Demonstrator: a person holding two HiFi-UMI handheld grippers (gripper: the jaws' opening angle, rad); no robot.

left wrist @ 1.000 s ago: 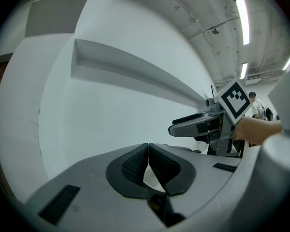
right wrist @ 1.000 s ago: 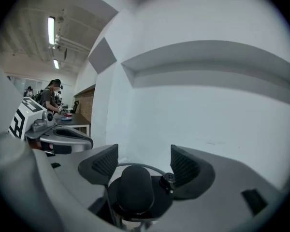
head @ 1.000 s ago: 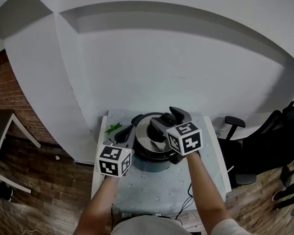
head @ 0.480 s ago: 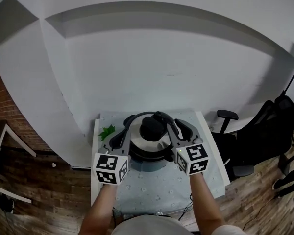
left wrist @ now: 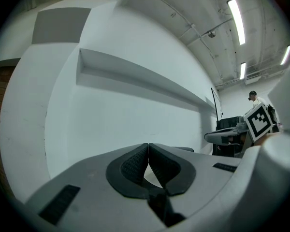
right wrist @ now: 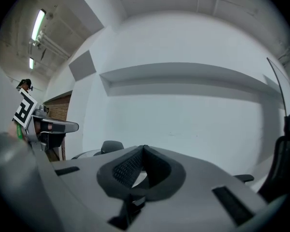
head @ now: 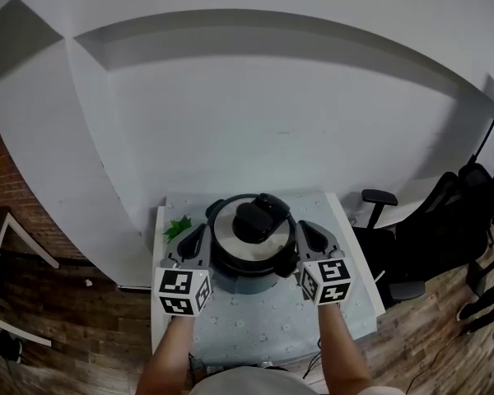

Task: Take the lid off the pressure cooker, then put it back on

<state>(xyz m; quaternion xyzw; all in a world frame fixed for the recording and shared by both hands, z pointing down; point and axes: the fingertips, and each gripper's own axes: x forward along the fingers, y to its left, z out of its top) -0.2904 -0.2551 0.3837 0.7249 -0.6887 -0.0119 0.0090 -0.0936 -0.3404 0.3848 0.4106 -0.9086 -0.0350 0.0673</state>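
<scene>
Table [head: 263, 323], lidded pressure cooker [head: 249, 280] between left gripper [head: 196, 234], right gripper [head: 305, 230]

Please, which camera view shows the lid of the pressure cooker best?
The head view: the whole lid sits on the cooker, seen from above. The right gripper view shows only its knob and a thin edge; the left gripper view hardly shows it.

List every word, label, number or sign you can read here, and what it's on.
No readable text anywhere.
Left marker cube, right marker cube: black-and-white square patterns only, no letters.
Pressure cooker: any print is too small to tell.
</scene>
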